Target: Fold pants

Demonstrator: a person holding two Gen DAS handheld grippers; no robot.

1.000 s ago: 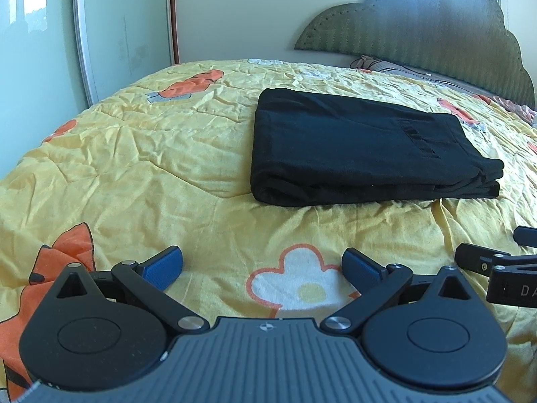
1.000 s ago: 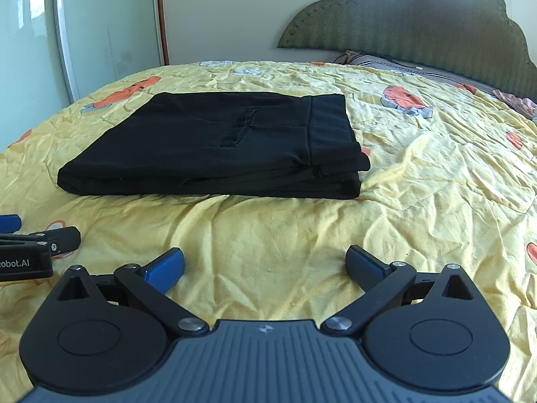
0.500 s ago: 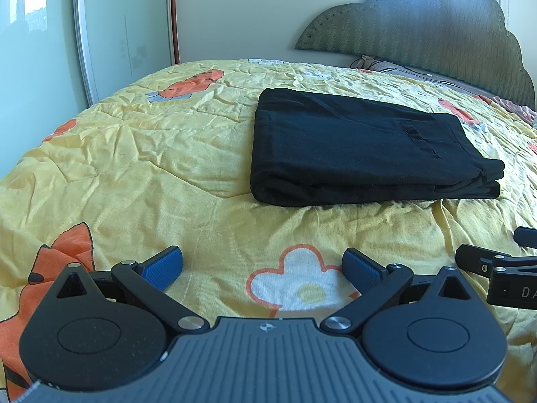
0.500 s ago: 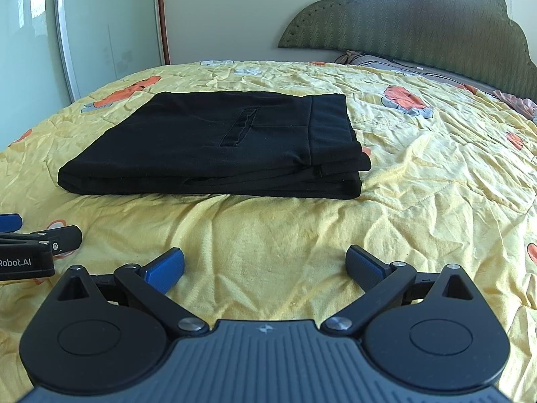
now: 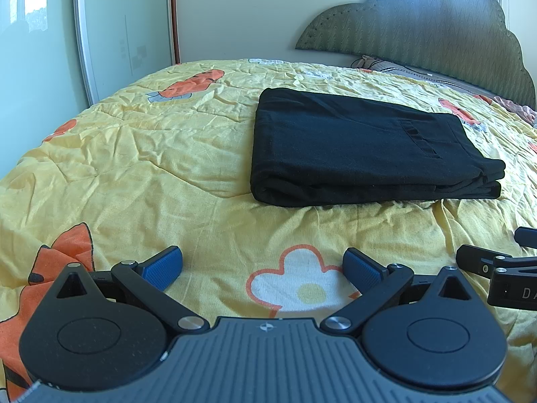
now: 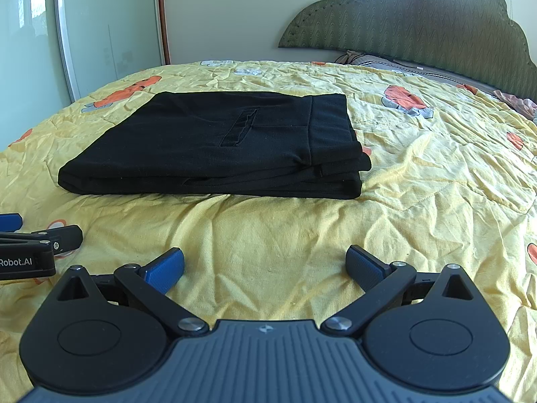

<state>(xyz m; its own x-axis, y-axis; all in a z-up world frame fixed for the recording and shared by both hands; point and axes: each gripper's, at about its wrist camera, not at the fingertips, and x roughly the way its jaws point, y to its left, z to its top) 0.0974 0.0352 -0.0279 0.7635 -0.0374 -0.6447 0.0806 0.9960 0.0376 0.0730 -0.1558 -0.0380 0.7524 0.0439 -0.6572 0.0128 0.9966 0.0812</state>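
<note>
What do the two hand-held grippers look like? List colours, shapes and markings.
The left hand-held gripper and the right hand-held gripper match: a ribbed dark-grey body, two round black discs, black linkage arms with silver pins, and blue textured finger pads. White lettering reading "Robot.AI" marks the left one's side. No cables or sleeves show.

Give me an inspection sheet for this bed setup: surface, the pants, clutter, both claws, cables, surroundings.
Surface: yellow quilt with orange and white prints, wrinkled.
Job's things: black pants folded into a flat stack, lying on the quilt, untouched.
Clutter: nothing seen on the quilt; a pillow lies at the headboard.
Grippers: left claw open, empty, low over the quilt short of the pants; right claw open, empty, likewise short of them.
Cables: nothing seen.
Surroundings: green headboard, sliding wardrobe door, window behind the headboard.
</note>
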